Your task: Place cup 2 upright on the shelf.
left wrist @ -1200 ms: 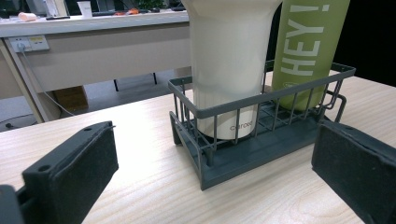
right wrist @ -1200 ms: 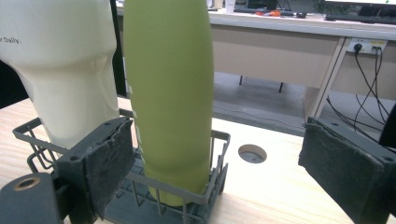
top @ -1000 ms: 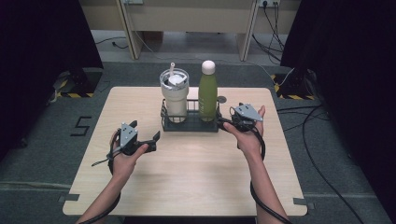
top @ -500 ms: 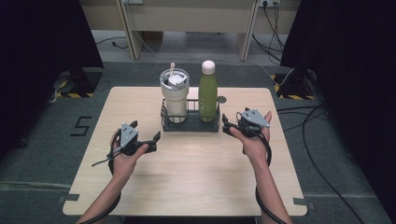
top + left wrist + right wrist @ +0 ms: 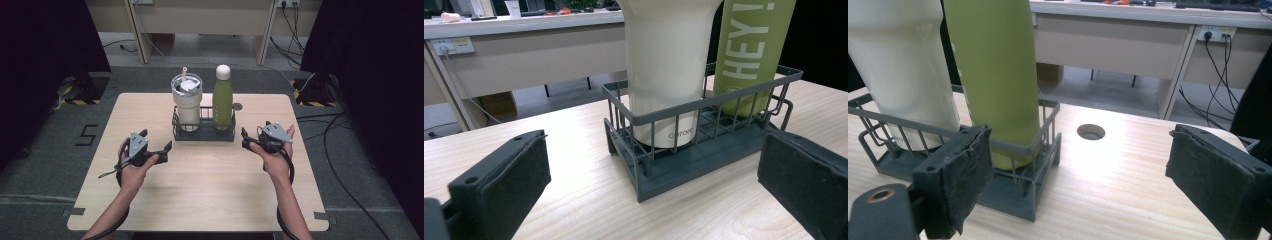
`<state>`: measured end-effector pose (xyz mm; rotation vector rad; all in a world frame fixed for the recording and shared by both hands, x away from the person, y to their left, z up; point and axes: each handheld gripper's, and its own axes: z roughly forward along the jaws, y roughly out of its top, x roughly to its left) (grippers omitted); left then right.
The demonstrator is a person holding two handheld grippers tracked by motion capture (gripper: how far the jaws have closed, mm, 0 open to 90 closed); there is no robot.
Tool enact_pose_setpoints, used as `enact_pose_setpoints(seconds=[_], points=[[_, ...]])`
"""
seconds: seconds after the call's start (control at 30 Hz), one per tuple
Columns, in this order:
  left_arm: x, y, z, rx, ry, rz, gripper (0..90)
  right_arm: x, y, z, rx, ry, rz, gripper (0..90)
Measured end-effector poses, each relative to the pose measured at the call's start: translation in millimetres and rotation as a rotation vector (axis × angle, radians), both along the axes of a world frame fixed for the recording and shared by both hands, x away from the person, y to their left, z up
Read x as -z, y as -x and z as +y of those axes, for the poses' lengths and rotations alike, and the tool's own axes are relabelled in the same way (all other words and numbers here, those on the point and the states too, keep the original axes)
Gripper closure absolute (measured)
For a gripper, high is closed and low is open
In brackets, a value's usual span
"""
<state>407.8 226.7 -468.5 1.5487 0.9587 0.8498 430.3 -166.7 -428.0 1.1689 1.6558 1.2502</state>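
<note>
High view: wire caddy (image 5: 203, 131) sits at the far-middle of the desk (image 5: 210, 190), w/ two drinks standing upright inside it. Cream tumbler (image 5: 186, 102) fills the caddy's left half, green bottle (image 5: 222, 97) the right half, side by side, close but can't tell if touching.

Step, as I read it: approach/staging, nothing gripped yet. Left tongs (image 5: 168, 148) hang near the caddy's front-left corner, apart from it, jaws wide open and empty. Right tongs (image 5: 245, 137) sit just beside the caddy's right end, jaws also open w/ nothing between them, and they have just been closing a bit. Right gripper view shows one pad in front of the caddy's corner, the other out over bare desk.

Next move prob. calls for one pair of tongs to close in on the caddy's rim or end wall, or rise to a drink's body. Bottle is tall and smooth, so a square, centred grip matters. Other tongs could steady the caddy.

Count:
- caddy x1
- tumbler x1, straw in lid
- bottle x1, white cap
- tongs x2
- cable hole (image 5: 237, 106) in desk x1, behind the caddy's right end
</note>
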Motion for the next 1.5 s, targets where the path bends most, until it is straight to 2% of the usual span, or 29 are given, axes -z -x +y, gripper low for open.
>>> enact_pose_setpoints(seconds=[0.97,1.5], points=[[0.4,0.2,0.2,0.000,-0.001,0.001,0.0,20.6,23.4,-28.5,0.047,-0.008,0.024,12.0],[1.1,0.5,-0.4,0.003,-0.006,0.001,0.0,40.8,33.0,-39.5,0.066,-0.016,0.054,14.0]])
